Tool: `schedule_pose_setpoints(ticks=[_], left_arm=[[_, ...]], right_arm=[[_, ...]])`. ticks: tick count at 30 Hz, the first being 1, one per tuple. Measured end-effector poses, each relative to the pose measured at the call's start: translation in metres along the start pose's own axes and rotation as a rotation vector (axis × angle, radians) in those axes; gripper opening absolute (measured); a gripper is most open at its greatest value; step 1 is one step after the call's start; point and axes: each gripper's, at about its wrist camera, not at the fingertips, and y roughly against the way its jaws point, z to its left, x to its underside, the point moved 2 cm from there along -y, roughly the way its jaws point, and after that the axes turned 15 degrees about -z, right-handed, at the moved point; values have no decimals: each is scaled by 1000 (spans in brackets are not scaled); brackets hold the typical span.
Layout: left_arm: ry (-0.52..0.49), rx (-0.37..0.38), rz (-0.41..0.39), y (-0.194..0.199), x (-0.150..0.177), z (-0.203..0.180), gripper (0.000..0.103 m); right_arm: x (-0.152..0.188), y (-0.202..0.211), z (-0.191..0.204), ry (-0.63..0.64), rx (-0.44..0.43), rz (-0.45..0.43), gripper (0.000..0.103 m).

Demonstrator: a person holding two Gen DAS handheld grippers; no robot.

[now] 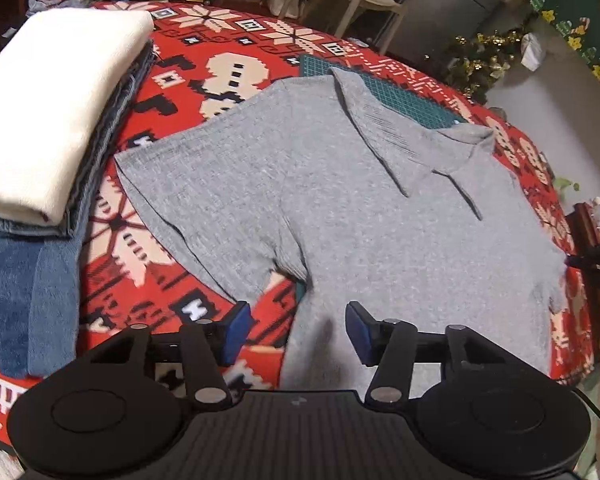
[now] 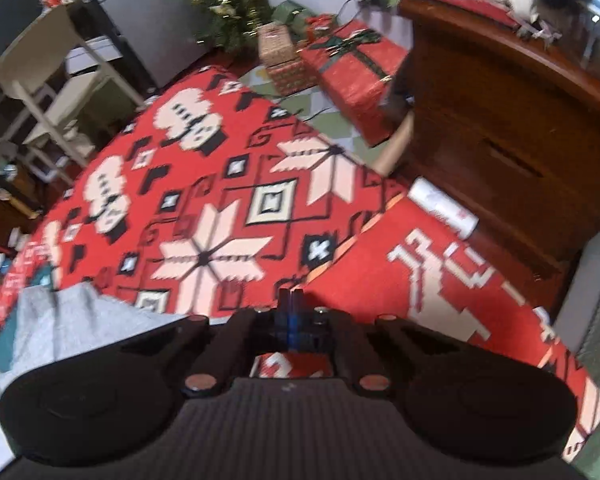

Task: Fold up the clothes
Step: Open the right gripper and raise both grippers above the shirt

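A grey polo shirt (image 1: 340, 208) lies spread flat on the table (image 1: 228, 60), which wears a red patterned cloth (snowflakes and blocky figures), its collar toward the far right and one short sleeve reaching left. The left hand-held gripper (image 1: 298, 330) hovers over the shirt's near edge with its blue pads spread wide, holding nothing. At the far left sits a stack of folded clothes (image 1: 48, 120), a white piece on top of denim. The right hand-held gripper (image 2: 292, 312) has its pads pressed together above the cloth, the shirt's corner to its left.
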Motion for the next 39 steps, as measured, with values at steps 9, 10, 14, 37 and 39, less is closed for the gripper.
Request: schedule_pose_setpoints(ticks=[9,10,14,37,39], left_arm=[[-175,-60,-94,-10,-15,-27,67],[-196,-59,-104,-11,-15,-34,72],[-244,-34,-159,-16,-7,-61,90],[-381,-61,-282,-65,39,-92,103],[-380,-63,-276,-65,39,-92,103]], right_arm=[[25,60,51,232,-180,-63,57],[32,67,60,265,-195,-70,72],[70,87,103,387,-232,-72,90],[198,78,144,566,-280,-233,102],[202,80,142,559,-284,-266,102]])
